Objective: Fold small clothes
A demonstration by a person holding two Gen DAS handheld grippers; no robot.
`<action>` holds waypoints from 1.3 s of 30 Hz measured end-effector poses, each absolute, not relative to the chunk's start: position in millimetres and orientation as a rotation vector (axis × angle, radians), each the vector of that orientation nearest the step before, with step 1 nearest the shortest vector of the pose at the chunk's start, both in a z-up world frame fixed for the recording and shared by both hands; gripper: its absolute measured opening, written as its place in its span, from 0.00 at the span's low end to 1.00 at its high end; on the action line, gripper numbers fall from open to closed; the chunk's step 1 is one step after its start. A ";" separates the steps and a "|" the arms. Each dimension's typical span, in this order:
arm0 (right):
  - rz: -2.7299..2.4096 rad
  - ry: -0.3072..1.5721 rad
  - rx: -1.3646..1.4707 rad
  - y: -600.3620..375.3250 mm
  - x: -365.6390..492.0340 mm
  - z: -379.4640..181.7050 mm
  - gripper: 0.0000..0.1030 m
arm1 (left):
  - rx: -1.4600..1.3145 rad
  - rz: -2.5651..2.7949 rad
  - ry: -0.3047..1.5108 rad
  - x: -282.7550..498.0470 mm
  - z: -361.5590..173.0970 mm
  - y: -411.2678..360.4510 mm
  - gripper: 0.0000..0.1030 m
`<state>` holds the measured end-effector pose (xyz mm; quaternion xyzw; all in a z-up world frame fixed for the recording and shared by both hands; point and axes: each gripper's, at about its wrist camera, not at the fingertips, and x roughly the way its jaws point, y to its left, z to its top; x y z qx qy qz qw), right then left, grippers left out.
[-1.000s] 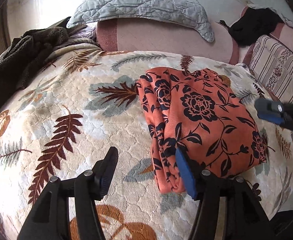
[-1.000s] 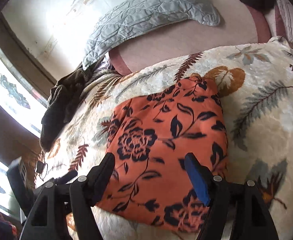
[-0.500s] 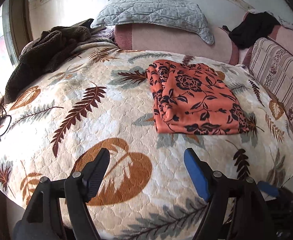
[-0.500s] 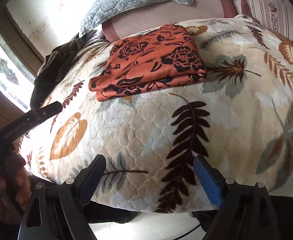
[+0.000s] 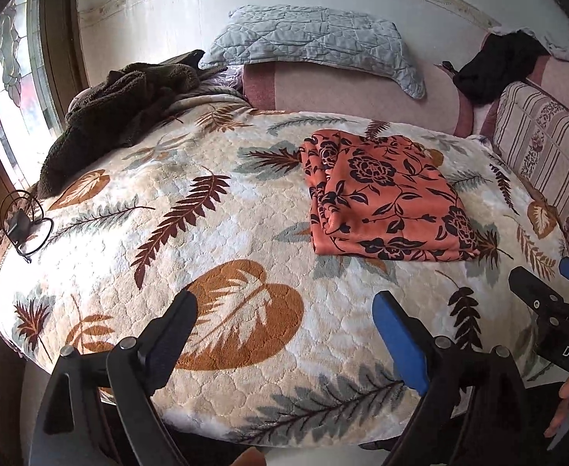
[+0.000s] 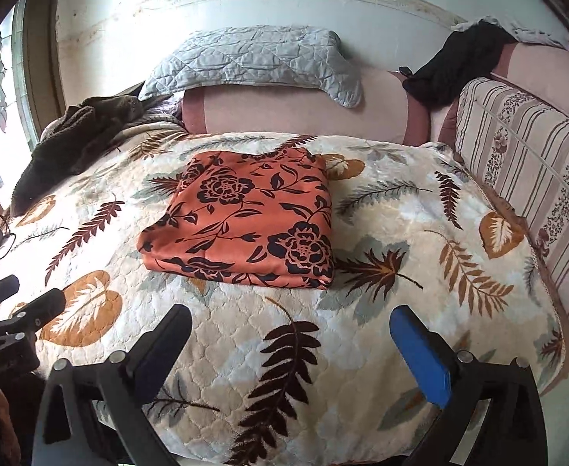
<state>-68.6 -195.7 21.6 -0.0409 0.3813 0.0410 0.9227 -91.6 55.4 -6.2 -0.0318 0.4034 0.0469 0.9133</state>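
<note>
An orange cloth with black flowers lies folded into a flat rectangle on the leaf-patterned blanket. My left gripper hangs over the blanket's near edge, well short of the cloth, its jaws opening with nothing between them. My right gripper is also back near the front edge, jaws opening and empty. In the left wrist view the right gripper shows at the right edge. The left gripper appears at the left edge of the right wrist view.
A grey quilted pillow rests on the pink headboard cushion. A dark brown fleece is heaped at the back left by the window. Black clothing and a striped cushion sit at the right. A black cable lies at the left edge.
Both grippers let go of the folded cloth, opened wider and drew back toward the blanket's near edge. The cloth stays flat where it was left.
</note>
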 end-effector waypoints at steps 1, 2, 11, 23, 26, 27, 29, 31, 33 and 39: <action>0.081 0.785 -0.080 -196.1 -67.6 21.2 1.00 | -0.067 0.095 0.830 -91.7 -5.3 55.9 0.89; 0.082 0.789 -0.074 -196.4 -66.8 21.0 1.00 | -0.068 0.092 0.826 -91.8 -4.3 56.1 0.89; 0.093 0.817 -0.091 -188.9 -57.9 18.0 1.00 | -0.061 0.043 0.806 -87.2 5.4 50.6 0.97; 0.076 0.851 -0.093 -192.6 -47.6 10.3 1.00 | -0.063 0.026 0.799 -75.1 9.0 43.0 0.99; 0.090 0.856 -0.083 -193.3 -45.4 8.7 1.00 | -0.072 0.041 0.825 -68.5 0.9 48.8 0.99; 0.103 0.863 -0.059 -196.6 -42.2 6.2 1.00 | -0.088 0.041 0.843 -64.3 -4.9 53.7 0.99; 0.169 0.903 0.065 -211.0 -31.5 -1.6 1.00 | -0.146 0.025 0.896 -51.6 -20.6 67.8 0.99; 0.236 0.934 0.267 -239.6 -15.6 -11.4 1.00 | -0.211 0.015 0.940 -34.0 -39.3 82.2 0.99; 0.253 0.953 0.448 -273.5 6.8 -24.5 1.00 | -0.230 0.015 0.995 -11.3 -59.0 88.6 0.99; 0.312 1.055 0.730 -326.1 83.0 -73.4 0.99 | -0.390 -0.062 0.997 37.1 -77.8 88.8 0.98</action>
